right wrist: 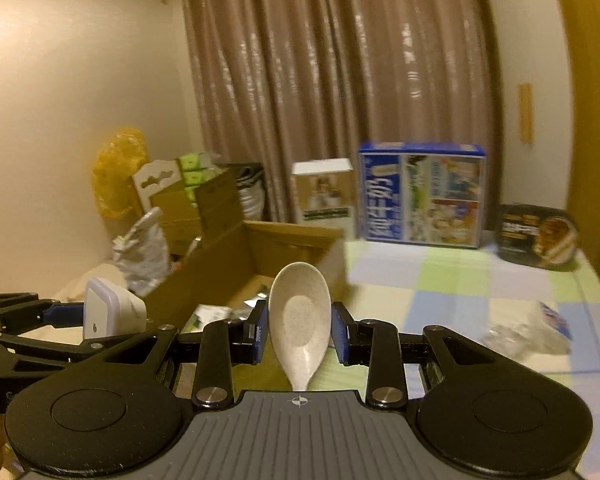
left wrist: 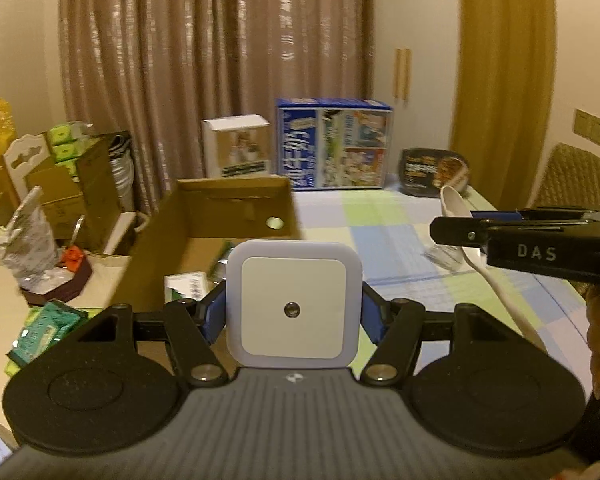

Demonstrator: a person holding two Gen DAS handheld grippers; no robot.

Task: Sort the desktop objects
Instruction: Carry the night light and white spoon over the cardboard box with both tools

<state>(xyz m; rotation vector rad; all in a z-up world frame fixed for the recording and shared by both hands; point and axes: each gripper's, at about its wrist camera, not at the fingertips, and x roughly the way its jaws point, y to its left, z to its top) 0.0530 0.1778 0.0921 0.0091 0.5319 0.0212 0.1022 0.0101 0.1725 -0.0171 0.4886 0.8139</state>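
Observation:
My left gripper [left wrist: 293, 312] is shut on a white square night light [left wrist: 293, 304], its blue pads pressing both sides; the same light [right wrist: 108, 314] shows at the left of the right wrist view. My right gripper [right wrist: 300, 330] is shut on a speckled white spoon [right wrist: 299, 316], bowl facing the camera and handle pointing down; in the left wrist view the spoon [left wrist: 454, 202] juts out of that gripper at the right. Both hang above the near end of an open cardboard box [left wrist: 236, 200] holding several small packets [left wrist: 188, 284].
The table wears a pastel checked cloth [left wrist: 380, 220]. At its far edge stand a blue picture box [left wrist: 332, 144], a small white box [left wrist: 238, 146] and a dark food tray [left wrist: 434, 170]. A clear plastic wrapper [right wrist: 532, 330] lies at the right. Cartons and bags [left wrist: 60, 184] crowd the left.

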